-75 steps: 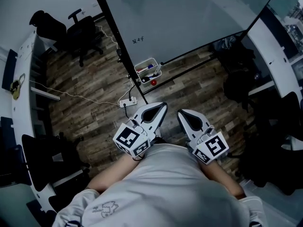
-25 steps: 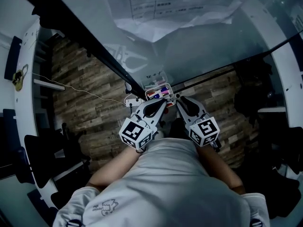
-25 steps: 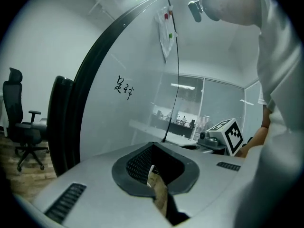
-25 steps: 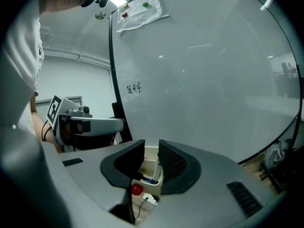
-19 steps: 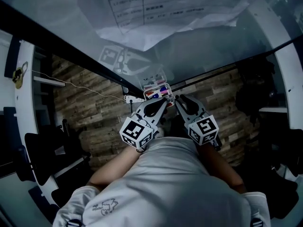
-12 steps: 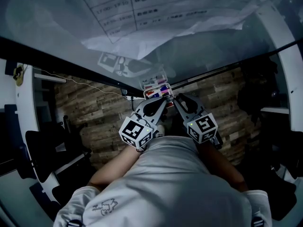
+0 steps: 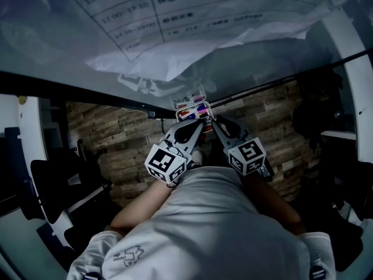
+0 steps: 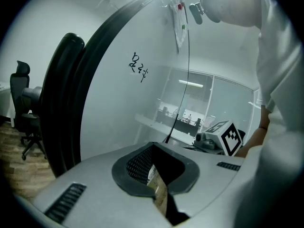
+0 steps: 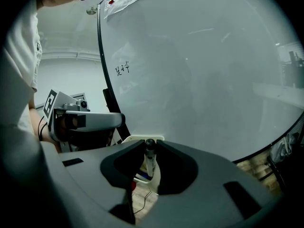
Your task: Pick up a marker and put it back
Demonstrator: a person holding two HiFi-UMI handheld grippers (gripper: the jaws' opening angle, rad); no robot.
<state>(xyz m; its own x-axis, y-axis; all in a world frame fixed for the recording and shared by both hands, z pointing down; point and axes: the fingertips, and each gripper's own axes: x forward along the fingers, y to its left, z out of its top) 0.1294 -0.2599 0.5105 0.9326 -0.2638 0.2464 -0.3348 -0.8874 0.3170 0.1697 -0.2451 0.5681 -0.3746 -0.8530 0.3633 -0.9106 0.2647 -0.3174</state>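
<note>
Right gripper view alone: marker (image 9: 149, 161) in tongs (image 9: 150, 144)

marker (image 9: 149, 161) | white barrel, dark cap | upright | clamped in right claw (image 9: 150, 145)

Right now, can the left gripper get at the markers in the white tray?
Probably yes: the left gripper sits just short of the tray, nothing between. Its jaws are shut, though, and the right gripper, holding a marker, crowds beside it.
</note>
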